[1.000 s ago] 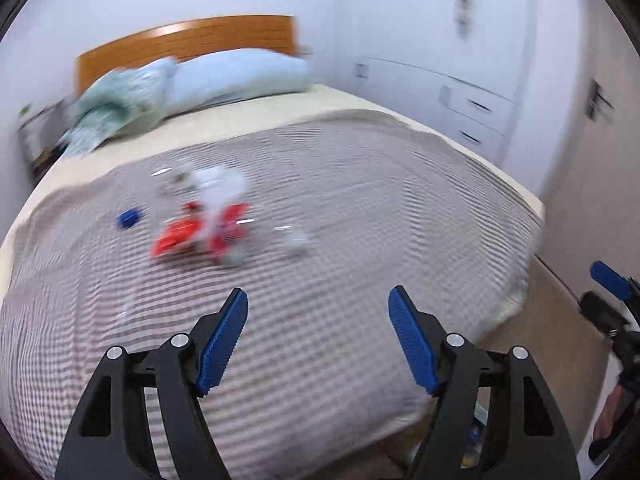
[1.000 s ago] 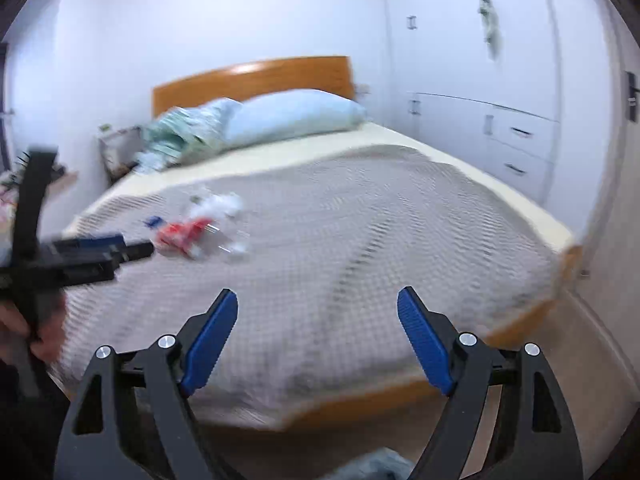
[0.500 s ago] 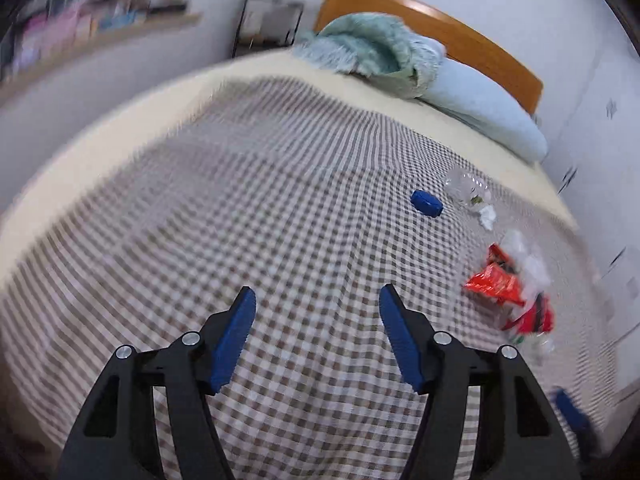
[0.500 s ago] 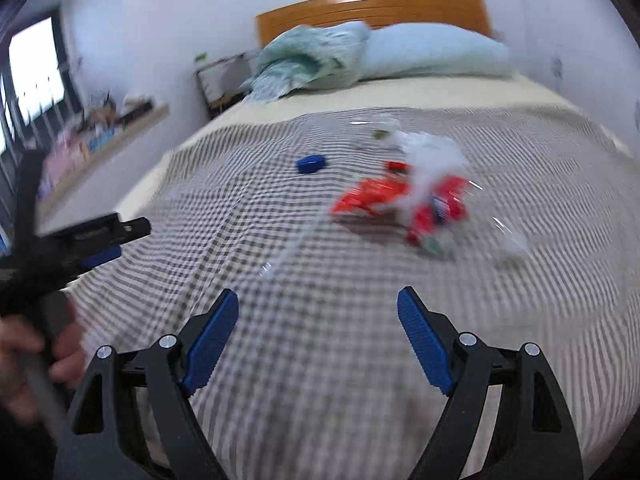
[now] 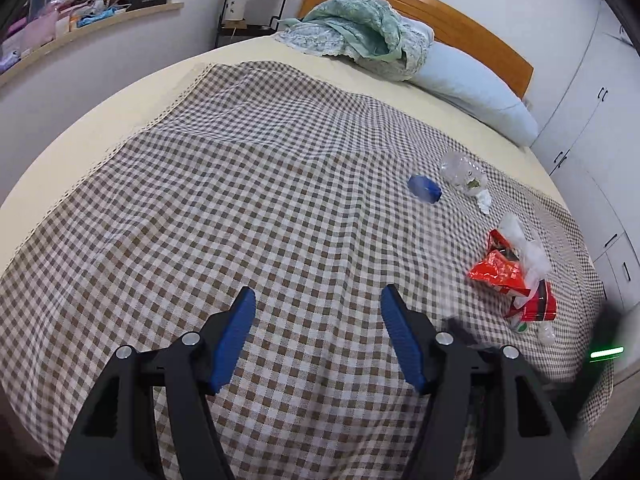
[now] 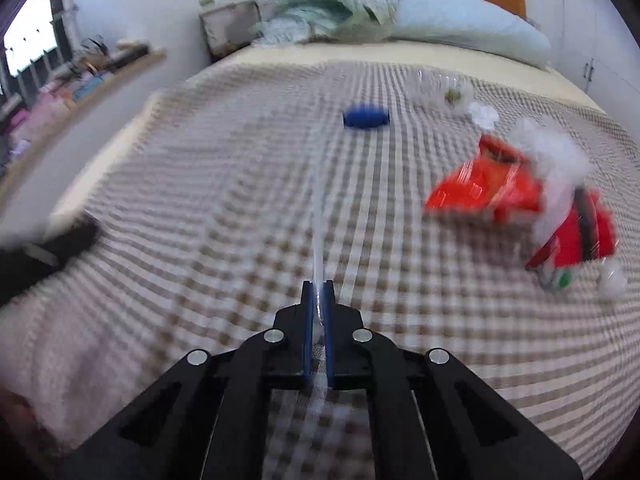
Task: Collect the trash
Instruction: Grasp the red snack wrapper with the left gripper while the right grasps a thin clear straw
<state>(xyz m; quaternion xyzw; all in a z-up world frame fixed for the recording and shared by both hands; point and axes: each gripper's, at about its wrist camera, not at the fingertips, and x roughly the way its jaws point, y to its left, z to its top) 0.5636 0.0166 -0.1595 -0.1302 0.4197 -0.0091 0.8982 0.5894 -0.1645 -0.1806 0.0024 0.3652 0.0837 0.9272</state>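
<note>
Trash lies on a brown checked bedspread [image 5: 256, 184]: a blue cap [image 5: 425, 189] [image 6: 366, 117], a crushed clear bottle [image 5: 462, 172] [image 6: 438, 88], a white tissue [image 5: 485, 200], a red wrapper [image 5: 500, 266] [image 6: 486, 188] and a red-labelled bottle [image 5: 536, 300] [image 6: 576, 236] under clear plastic. My right gripper [image 6: 318, 292] is shut on a thin clear plastic strip [image 6: 319, 240] that runs forward from its pads, left of the red wrapper. My left gripper [image 5: 318, 332] hangs open over bare bedspread, with the trash to its right and nothing between its fingers.
A light blue pillow [image 5: 472, 92] and a bunched green blanket [image 5: 360, 28] lie by the wooden headboard [image 5: 440, 20]. A cluttered shelf [image 5: 80, 20] runs along the left wall. White wardrobe doors [image 5: 592, 128] stand to the right of the bed.
Both grippers came in over the bed and swung left, so the trash now sits to the right. The right gripper's jaws went from wide open to shut on the clear strip.
</note>
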